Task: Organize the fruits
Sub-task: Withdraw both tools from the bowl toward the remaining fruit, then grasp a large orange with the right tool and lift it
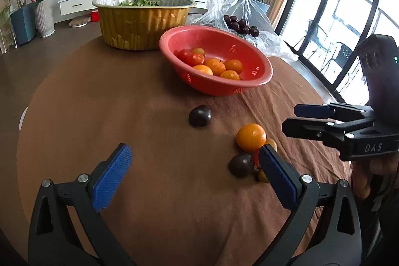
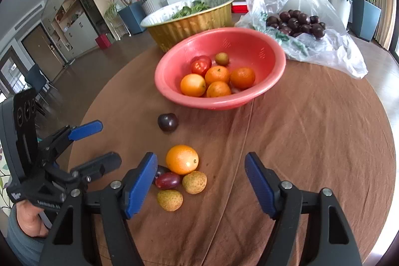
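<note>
I have both tools wide and empty, the left tool (image 1: 194, 161) and right tool (image 2: 200, 171), over the orange (image 2: 182, 159) near the tabletop's (image 2: 324, 141) front edge (next, I think, grab it for the red bowl (image 2: 274, 51)).

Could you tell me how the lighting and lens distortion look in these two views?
Left wrist view: windows blown out white, frame lines bowed by the fisheye. Right wrist view: soft even daylight, red bowl sharp, round table edge curved, dark corners.
</note>
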Available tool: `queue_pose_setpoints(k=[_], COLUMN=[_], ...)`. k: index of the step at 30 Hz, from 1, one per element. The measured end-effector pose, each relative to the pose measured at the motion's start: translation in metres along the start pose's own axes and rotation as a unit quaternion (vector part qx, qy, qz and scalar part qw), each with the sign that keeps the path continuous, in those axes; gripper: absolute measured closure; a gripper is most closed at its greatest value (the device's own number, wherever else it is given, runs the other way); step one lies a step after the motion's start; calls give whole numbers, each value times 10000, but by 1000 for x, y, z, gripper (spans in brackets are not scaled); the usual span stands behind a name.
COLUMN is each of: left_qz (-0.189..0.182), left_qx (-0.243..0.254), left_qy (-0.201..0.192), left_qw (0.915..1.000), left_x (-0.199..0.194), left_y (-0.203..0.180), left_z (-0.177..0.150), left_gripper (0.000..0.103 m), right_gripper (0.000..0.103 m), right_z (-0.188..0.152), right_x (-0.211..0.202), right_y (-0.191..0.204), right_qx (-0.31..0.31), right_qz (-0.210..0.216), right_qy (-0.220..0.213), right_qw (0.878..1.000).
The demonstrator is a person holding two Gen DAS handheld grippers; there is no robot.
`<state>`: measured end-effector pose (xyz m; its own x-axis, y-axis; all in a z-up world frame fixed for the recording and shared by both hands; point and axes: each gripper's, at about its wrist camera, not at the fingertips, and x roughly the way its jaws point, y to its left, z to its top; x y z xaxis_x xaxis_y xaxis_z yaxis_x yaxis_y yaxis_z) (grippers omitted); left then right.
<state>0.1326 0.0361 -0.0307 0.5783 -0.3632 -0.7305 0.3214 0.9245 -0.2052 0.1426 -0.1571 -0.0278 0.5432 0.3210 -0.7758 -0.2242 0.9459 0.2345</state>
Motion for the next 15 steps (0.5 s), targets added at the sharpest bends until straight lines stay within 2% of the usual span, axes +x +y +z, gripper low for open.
queue_pose_setpoints(k=[3,6,15], left_qz=[46,-68,-129], left_qx=[3,-103,-210], left_qy=[70,45,68], left_qw=[10000,9999,9997], left_x=[4,5,9], left_y=[3,7,13], left_z=[-8,-9,-6], left_gripper=[0,0,0], right_gripper=[33,37,42], right_z=[0,1,11], right_x=[9,20,46], right_y=[8,15,20], right_qx=[-131,-289,-272], right_qz=[-14,-56,-42], right_qy=[168,337,713], right_qw=[9998,9990,9971])
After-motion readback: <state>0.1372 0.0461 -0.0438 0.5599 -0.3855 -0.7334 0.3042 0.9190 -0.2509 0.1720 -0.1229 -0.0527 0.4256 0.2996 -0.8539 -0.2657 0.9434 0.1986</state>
